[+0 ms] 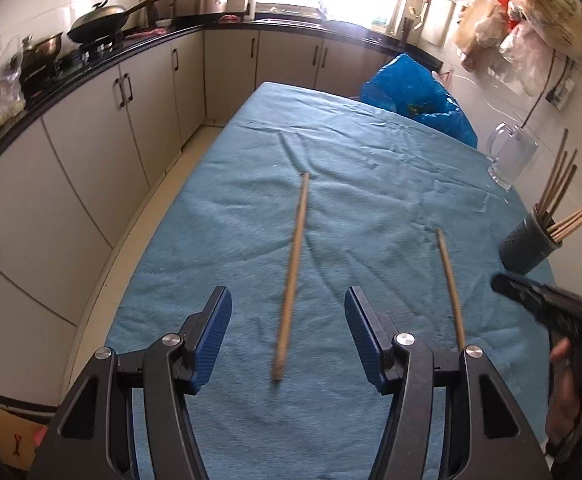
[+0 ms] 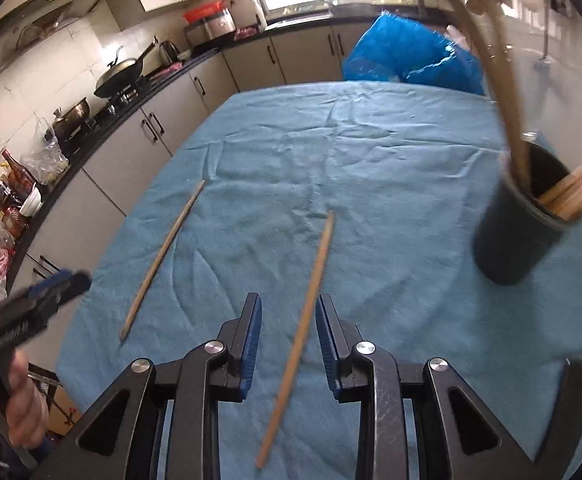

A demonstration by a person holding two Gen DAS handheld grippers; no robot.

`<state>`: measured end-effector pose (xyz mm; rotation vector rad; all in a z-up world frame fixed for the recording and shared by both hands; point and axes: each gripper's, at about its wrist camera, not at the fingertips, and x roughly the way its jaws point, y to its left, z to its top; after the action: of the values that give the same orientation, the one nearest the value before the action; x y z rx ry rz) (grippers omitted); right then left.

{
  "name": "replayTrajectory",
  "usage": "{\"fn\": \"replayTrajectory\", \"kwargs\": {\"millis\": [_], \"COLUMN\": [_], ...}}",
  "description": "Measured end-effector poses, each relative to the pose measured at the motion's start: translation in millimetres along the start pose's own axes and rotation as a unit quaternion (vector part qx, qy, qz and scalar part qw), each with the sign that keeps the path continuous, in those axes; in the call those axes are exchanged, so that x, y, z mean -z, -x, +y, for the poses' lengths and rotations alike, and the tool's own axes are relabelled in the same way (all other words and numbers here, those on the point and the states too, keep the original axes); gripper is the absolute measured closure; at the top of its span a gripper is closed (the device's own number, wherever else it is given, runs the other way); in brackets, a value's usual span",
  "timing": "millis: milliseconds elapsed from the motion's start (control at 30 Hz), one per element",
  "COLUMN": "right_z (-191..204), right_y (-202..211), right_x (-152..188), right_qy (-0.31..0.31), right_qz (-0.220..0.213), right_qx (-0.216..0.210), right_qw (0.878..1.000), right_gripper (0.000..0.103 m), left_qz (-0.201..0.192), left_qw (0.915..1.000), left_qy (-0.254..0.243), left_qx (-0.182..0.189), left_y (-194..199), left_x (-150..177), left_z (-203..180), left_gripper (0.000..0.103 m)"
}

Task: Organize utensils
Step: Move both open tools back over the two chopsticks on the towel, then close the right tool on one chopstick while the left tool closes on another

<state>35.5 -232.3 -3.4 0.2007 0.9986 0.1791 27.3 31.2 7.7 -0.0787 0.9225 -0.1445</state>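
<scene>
Though flanking chopsticks (image 1: 292,276), grippers (image 1: 288,320) apart.

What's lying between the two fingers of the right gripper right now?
One chopstick lies lengthwise between the open fingers of the right gripper, on the blue cloth, untouched by either pad; right wrist view.

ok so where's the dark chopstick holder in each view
Left wrist: the chopstick holder stands at the far right edge, right of both loose chopsticks, below the glass mug.
Right wrist: it sits at right, blurred, with chopsticks leaning out.
Shared landmark: the blue plastic bag at the cloth's far end.
</scene>
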Motion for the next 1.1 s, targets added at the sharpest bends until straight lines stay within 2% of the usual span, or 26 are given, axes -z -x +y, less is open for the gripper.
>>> {"fn": "replayTrajectory", "kwargs": {"millis": [100, 267, 500, 633, 667, 733, 767, 900, 1100], "right_z": [-3.9, -4.9, -9.9, -9.1, -7.3, -4.5, -4.2, -0.6, 11.4], "right_y": [-23.4, -58.4, -86.0, -98.5, -99.6, -101.0, -101.7, -90.7, -34.0], "right_x": [-22.2, -48.5, -55.2, -55.4, -55.1, -54.4, -54.0, -48.6, -40.9], "right_qy": [-0.021, -0.023, -0.027, -0.024, -0.017, -0.011, -0.012, -0.018, -0.003], "right_qz": [0.019, 0.050, 0.080, 0.097, 0.095, 0.096, 0.100, 0.090, 0.014], "right_qx": [0.002, 0.039, 0.072, 0.070, 0.077, 0.080, 0.069, 0.022, -0.017], "right_qw": [1.000, 0.998, 0.994, 0.993, 0.992, 0.992, 0.993, 0.996, 1.000], "right_gripper": [0.073, 0.073, 0.073, 0.073, 0.074, 0.087, 0.095, 0.096, 0.095], "left_qz": [0.000, 0.004, 0.011, 0.016, 0.017, 0.021, 0.023, 0.040, 0.076], "left_qw": [1.0000, 0.9998, 0.9995, 0.9995, 0.9995, 0.9995, 0.9995, 0.9992, 0.9967], "left_qy": [0.006, 0.016, 0.026, 0.025, 0.023, 0.019, 0.018, 0.006, -0.027], "left_qx": [-0.003, -0.007, -0.011, -0.012, -0.013, -0.013, -0.013, -0.003, 0.003], "left_y": [2.0, 1.8, -3.6, -8.9, -10.4, -13.9, -15.9, -29.9, -70.9], "left_x": [3.0, 5.5, 6.0, 3.7, 2.3, -0.9, -3.0, -17.6, -54.0], "left_z": [10.3, 23.7, 36.2, 35.5, 34.3, 31.0, 29.1, 16.6, -11.1], "left_gripper": [0.045, 0.045, 0.045, 0.045, 0.045, 0.045, 0.045, 0.045, 0.045]}}
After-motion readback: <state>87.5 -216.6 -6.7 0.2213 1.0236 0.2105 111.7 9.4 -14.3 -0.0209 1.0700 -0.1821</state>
